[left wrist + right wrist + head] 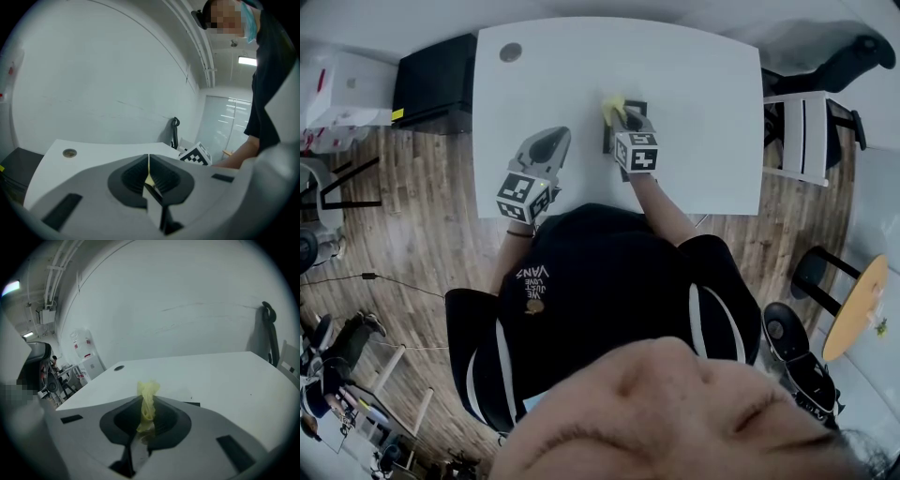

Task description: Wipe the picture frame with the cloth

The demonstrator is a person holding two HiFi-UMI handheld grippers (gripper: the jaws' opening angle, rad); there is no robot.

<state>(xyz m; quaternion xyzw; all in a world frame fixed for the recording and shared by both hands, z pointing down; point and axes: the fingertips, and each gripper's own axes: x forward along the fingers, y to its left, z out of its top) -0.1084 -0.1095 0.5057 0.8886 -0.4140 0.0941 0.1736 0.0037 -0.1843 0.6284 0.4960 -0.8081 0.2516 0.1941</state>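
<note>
Cloth [148, 401]: clamped in right gripper [622, 116], held at picture frame [607, 141] on surface [703, 94]. Left gripper [148, 176]: clenched, empty. Wiping is judged unfinished.

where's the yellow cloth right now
In the head view, the yellow cloth is clamped in the right gripper, at the dark picture frame near the middle of the white table.

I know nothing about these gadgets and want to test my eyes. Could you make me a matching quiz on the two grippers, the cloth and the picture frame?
Things:
1. left gripper
2. right gripper
3. cloth
4. picture frame

Descriptions:
a. yellow and bunched up
b. dark, lying on the white table
c. jaws shut, nothing between them
d. jaws clamped on something

Pairs: 1-c, 2-d, 3-a, 4-b.
</note>
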